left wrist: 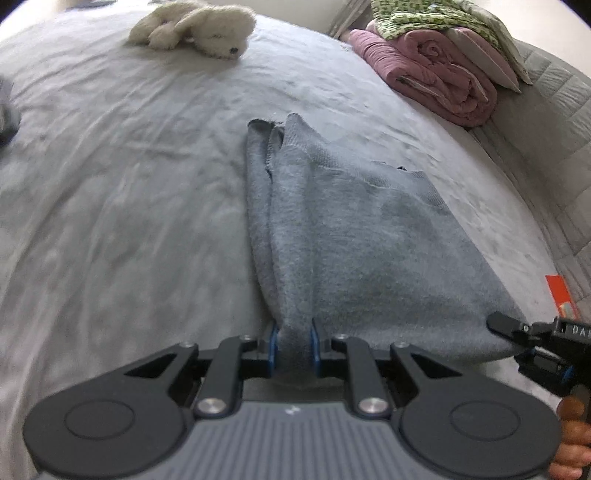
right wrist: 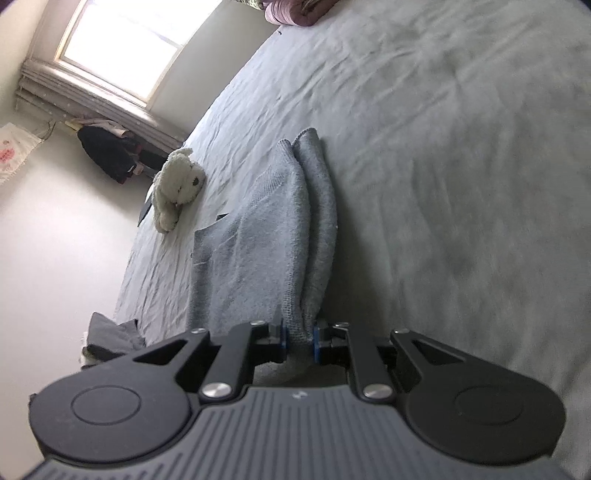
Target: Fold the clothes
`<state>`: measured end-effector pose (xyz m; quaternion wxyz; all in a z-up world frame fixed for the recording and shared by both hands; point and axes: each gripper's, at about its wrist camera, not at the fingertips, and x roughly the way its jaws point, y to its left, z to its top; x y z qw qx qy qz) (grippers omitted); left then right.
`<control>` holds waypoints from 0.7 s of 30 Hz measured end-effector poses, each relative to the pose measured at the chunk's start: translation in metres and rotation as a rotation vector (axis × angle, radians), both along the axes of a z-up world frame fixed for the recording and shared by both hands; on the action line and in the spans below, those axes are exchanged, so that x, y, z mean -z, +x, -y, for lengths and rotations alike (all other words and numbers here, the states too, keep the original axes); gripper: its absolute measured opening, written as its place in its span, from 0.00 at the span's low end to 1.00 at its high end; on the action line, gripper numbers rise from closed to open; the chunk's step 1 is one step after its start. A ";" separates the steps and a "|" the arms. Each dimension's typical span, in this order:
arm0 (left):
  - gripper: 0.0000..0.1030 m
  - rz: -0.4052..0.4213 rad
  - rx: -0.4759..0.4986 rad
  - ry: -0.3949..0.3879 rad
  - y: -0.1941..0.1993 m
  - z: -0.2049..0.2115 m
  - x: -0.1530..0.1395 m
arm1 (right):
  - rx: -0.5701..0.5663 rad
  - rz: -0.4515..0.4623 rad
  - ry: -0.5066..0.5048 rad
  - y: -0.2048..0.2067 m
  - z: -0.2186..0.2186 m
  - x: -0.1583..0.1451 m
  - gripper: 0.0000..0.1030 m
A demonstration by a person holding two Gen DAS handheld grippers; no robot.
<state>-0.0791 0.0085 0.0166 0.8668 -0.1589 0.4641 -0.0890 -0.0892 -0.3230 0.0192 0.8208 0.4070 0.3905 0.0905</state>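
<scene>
Tongs, left (left wrist: 293,343) and right (right wrist: 299,338), each clenched on grey sweater (left wrist: 362,236), pinched edges hidden between pads.

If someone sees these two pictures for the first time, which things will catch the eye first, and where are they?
First is the grey garment, lying lengthwise in the middle of the bed sheet, with its near edge clamped by the left hand-held gripper and the right hand-held gripper. Next is the white plush toy near the far edge of the bed, and the rolled pink blanket at the far right corner.
</scene>
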 end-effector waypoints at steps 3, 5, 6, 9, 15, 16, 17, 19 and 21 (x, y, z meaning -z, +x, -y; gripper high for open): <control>0.17 -0.017 -0.008 -0.019 -0.007 -0.005 0.000 | 0.000 0.005 0.016 -0.012 -0.001 0.001 0.14; 0.17 -0.030 -0.001 -0.026 -0.005 -0.006 0.004 | 0.003 -0.012 0.001 -0.012 -0.003 0.005 0.14; 0.17 -0.036 0.001 -0.027 -0.004 -0.006 0.006 | 0.005 -0.035 -0.008 -0.009 -0.003 0.009 0.14; 0.22 -0.058 0.013 -0.045 -0.001 -0.007 0.009 | 0.004 -0.091 -0.014 0.000 -0.004 0.018 0.16; 0.25 -0.135 -0.006 -0.141 0.005 -0.032 0.008 | -0.041 -0.091 -0.108 0.000 -0.001 0.008 0.22; 0.25 -0.144 -0.010 -0.149 0.005 -0.036 0.007 | -0.047 -0.089 -0.125 -0.001 0.000 0.006 0.22; 0.25 -0.149 -0.005 -0.143 0.006 -0.039 0.005 | -0.052 -0.088 -0.142 -0.001 0.001 0.004 0.22; 0.29 -0.156 0.004 -0.132 0.007 -0.045 0.001 | -0.059 -0.074 -0.192 -0.004 0.003 -0.001 0.23; 0.31 -0.128 0.001 -0.101 0.009 -0.050 -0.007 | -0.056 -0.038 -0.268 -0.007 0.003 -0.008 0.23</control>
